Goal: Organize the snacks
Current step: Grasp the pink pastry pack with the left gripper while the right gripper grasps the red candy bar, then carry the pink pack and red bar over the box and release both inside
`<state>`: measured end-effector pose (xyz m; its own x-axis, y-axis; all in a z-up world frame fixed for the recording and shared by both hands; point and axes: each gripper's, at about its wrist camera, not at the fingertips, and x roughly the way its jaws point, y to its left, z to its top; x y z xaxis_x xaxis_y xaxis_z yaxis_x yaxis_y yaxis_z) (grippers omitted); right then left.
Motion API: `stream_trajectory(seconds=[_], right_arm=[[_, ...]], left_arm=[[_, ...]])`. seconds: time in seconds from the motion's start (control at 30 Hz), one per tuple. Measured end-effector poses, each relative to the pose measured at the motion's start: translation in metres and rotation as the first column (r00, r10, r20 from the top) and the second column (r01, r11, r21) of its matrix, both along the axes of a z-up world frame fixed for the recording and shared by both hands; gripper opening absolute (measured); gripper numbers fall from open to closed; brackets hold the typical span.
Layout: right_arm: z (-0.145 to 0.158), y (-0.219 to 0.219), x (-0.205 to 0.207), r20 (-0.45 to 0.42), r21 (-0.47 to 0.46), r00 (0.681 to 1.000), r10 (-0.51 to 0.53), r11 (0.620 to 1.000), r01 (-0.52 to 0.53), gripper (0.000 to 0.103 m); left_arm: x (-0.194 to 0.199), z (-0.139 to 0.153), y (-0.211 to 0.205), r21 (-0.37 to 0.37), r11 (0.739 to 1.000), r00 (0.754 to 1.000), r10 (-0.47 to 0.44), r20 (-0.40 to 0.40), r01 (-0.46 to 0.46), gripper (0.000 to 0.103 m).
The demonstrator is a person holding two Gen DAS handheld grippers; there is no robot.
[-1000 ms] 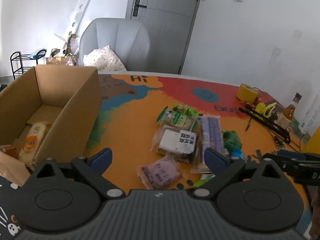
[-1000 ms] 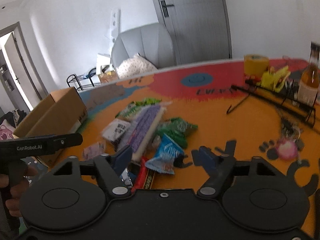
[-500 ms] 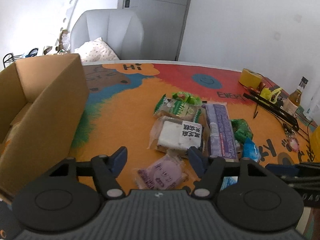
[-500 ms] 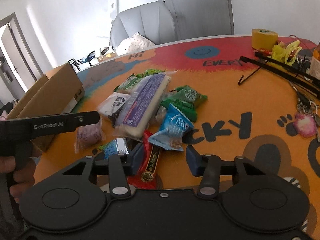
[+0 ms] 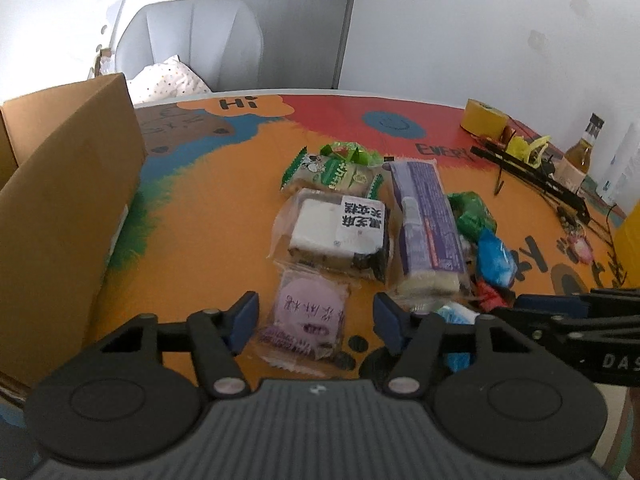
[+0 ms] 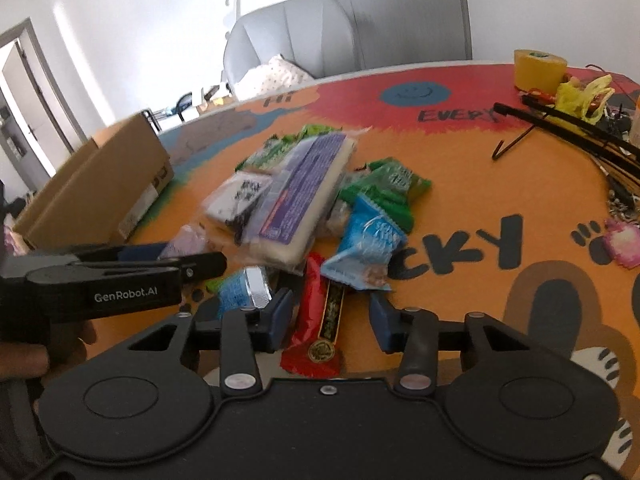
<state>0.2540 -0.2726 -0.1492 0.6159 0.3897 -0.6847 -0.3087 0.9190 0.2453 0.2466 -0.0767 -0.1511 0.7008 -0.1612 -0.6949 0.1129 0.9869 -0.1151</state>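
Note:
A pile of wrapped snacks lies on the colourful table. My left gripper (image 5: 316, 316) is open, its jaws on either side of a purple round-cake packet (image 5: 306, 316). Beyond it lie a white cake packet (image 5: 336, 228), a long purple packet (image 5: 426, 228) and green packets (image 5: 334, 172). My right gripper (image 6: 330, 320) is open just above a red snack bar (image 6: 320, 320). A blue packet (image 6: 366, 240) and a small blue-silver packet (image 6: 244, 288) lie beside the bar. The cardboard box (image 5: 60, 208) stands at the left.
A yellow tape roll (image 5: 484, 120), black rods (image 5: 532, 176), a bottle (image 5: 580, 156) and keys with a pink charm (image 6: 624, 240) lie at the table's right. A grey chair (image 5: 196, 48) stands behind the table. The left gripper's body (image 6: 112, 284) reaches in beside the right one.
Both grippers have moved forward and down towards the snack pile. The left jaws have narrowed around the purple packet; the right jaws now flank the red bar.

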Motion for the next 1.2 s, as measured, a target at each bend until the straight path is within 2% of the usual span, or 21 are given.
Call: stream_trajectory(seconds=[0.1,0.17,0.23,0.3,0.5,0.67,0.8,1.2], right_arm=[[0.000,0.005,-0.003,0.020,-0.043,1.000,0.015,0.999,-0.014,0.043],[0.001,0.006,-0.005,0.025,-0.067,1.000,0.016,0.998,-0.014,0.035],[0.001,0.006,-0.008,0.025,-0.083,0.999,0.024,0.996,-0.022,0.023],[0.001,0.004,-0.011,0.027,-0.077,0.999,0.025,0.997,-0.023,0.021],[0.002,0.004,-0.017,0.030,-0.060,0.999,0.021,0.998,-0.019,0.021],[0.011,0.006,-0.023,0.066,-0.032,0.997,0.031,0.999,-0.029,0.021],[0.020,0.007,-0.021,0.091,0.014,0.995,0.042,0.999,-0.044,0.021],[0.050,0.022,-0.013,0.176,0.038,0.983,0.056,0.997,-0.064,0.021]], left_arm=[[-0.003,-0.001,-0.002,0.031,1.000,1.000,-0.003,0.011,0.003,0.053],[-0.005,-0.001,-0.003,0.047,0.999,1.000,-0.005,0.013,0.005,0.049],[-0.005,-0.001,-0.004,0.074,0.997,1.000,-0.007,0.011,0.006,0.045],[-0.004,0.000,-0.003,0.075,0.997,1.000,-0.003,0.005,0.003,0.044],[-0.006,0.000,0.000,0.086,0.996,1.000,0.000,0.004,-0.001,0.035],[-0.012,0.003,0.010,0.034,0.999,1.000,0.017,-0.004,-0.017,0.032],[-0.017,0.005,0.014,0.027,0.999,1.000,0.027,-0.011,-0.027,0.032],[-0.022,0.050,0.024,-0.004,0.999,0.993,0.053,0.106,-0.053,0.031]])
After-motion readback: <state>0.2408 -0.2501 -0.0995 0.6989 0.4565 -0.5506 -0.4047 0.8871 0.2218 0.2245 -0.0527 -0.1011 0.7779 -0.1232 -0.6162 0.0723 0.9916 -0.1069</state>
